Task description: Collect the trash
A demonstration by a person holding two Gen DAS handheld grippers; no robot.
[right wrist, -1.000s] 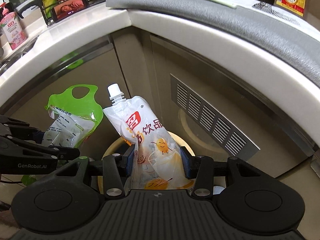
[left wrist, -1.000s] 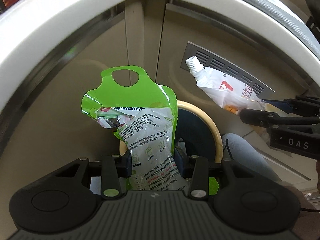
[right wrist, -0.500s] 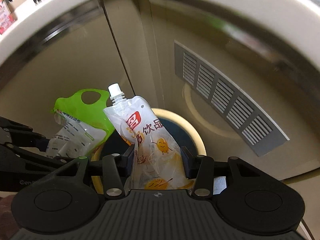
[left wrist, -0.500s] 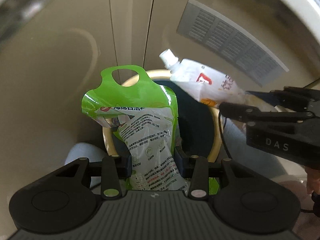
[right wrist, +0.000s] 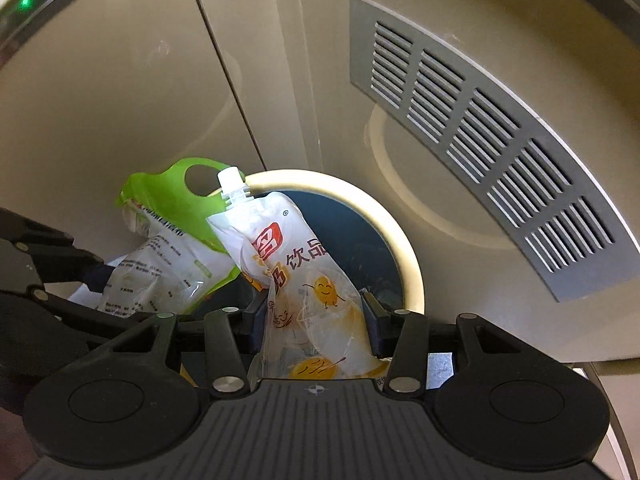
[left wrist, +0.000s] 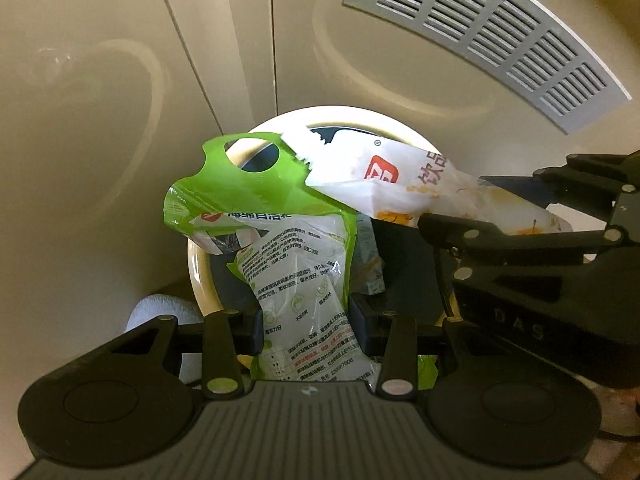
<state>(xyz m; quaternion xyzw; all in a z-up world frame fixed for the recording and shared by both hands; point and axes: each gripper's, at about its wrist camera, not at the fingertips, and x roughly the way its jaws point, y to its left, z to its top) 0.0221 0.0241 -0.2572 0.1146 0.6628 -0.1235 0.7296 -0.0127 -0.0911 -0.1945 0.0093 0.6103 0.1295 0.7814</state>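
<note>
My left tongs [left wrist: 306, 326] grip a green bag [left wrist: 280, 216]; my right tongs [right wrist: 314, 320] grip a white drink pouch [right wrist: 296, 264]. Both hang over the round bin [right wrist: 408, 264] against a cabinet [right wrist: 120, 120]. The pouch overlaps the bag's top, so letting go together could snag them, or tip one past the rim onto the floor.

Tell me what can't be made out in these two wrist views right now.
- Trash bin: in the left wrist view, the green pouch and white drink pouch hide much of its inside; contents unclear.
- Drink pouch cap: left wrist view, behind the green pouch.
- Green pouch's lower end: right wrist view, behind the left gripper.
- Pouch small print: too small.
</note>
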